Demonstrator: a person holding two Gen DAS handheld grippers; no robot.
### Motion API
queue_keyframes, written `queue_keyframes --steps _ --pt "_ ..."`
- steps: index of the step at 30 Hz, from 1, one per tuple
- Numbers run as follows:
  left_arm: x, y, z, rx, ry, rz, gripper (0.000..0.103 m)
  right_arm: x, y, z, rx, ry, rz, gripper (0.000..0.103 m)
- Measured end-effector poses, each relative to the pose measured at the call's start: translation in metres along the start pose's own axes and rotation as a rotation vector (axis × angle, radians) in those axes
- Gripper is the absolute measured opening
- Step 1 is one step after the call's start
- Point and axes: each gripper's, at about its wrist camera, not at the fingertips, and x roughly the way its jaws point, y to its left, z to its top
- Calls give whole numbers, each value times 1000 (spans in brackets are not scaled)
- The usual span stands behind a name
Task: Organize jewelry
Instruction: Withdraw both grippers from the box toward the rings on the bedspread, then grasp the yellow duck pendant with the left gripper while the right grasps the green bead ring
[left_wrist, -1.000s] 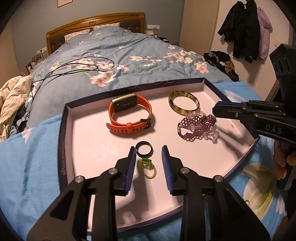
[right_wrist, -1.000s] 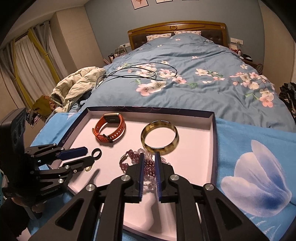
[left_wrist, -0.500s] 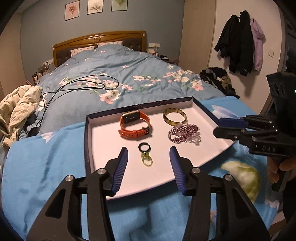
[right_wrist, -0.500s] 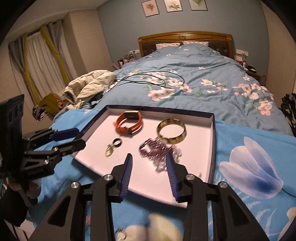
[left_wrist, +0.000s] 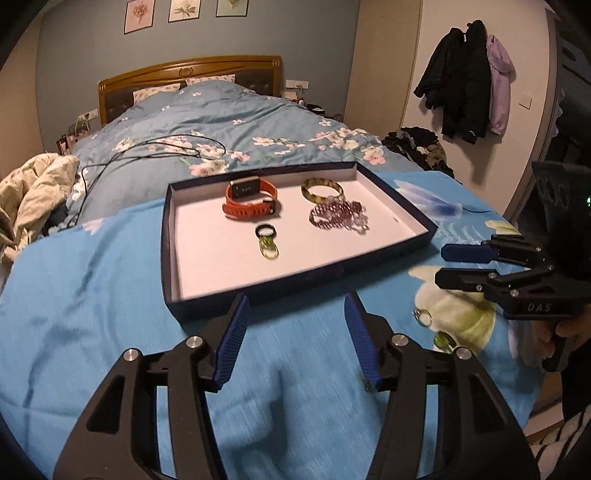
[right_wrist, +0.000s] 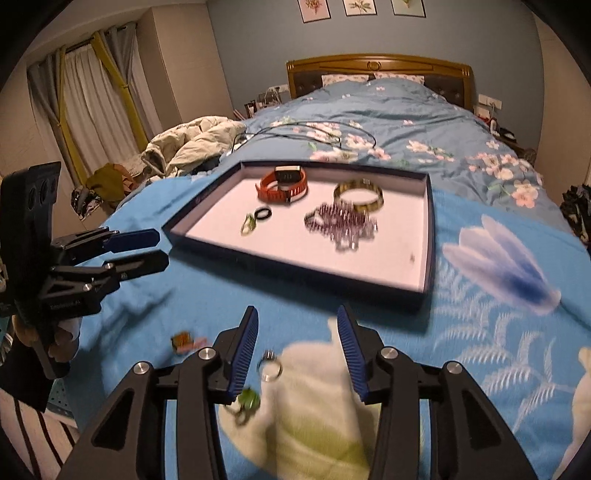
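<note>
- My left gripper (left_wrist: 295, 332) hangs over the blue bedspread (left_wrist: 92, 295), just short of the tray's near wall. Its jaws have just been opening and stand apart with nothing between them.
- My right gripper (right_wrist: 297, 347) is likewise parted, jaws having just been opening; nothing is clamped. A silver ring (right_wrist: 269, 367) lies on the cover in the gap between its fingers, nearer the left finger, untouched as far as I can tell.
- A green-stoned piece (right_wrist: 247, 400) lies on the cover close against the right gripper's left finger; motion blur hides its form.
- A small orange-pink item (right_wrist: 184, 341) lies on the cover, left of the right gripper.
- The tray (left_wrist: 295, 280), dark-walled with a pale floor, rests on the bedspread ahead of both grippers.
- Inside the tray: orange watch (left_wrist: 249, 199) at the back left; tortoiseshell bangle (left_wrist: 321, 190) at the back right; purple beaded bracelet (left_wrist: 338, 216) just in front of the bangle, possibly touching it; black ring (left_wrist: 265, 231) at centre, with a yellow-green ring (left_wrist: 269, 249) directly in front, touching or nearly so.
- A black cable (left_wrist: 147, 151) lies on the floral duvet beyond the tray.
</note>
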Motion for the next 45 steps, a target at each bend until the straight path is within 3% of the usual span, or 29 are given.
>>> queue_keyframes --steps 6,15,45 --pt "-8 -8 -14 5 10 -14 58 -7 0 -17 27 4 6 50" --pt "-14 -30 -26 69 22 -30 62 -4 21 -33 -15 40 26 50" --pt "5 -48 -37 88 87 -77 69 10 33 -42 -14 76 33 50"
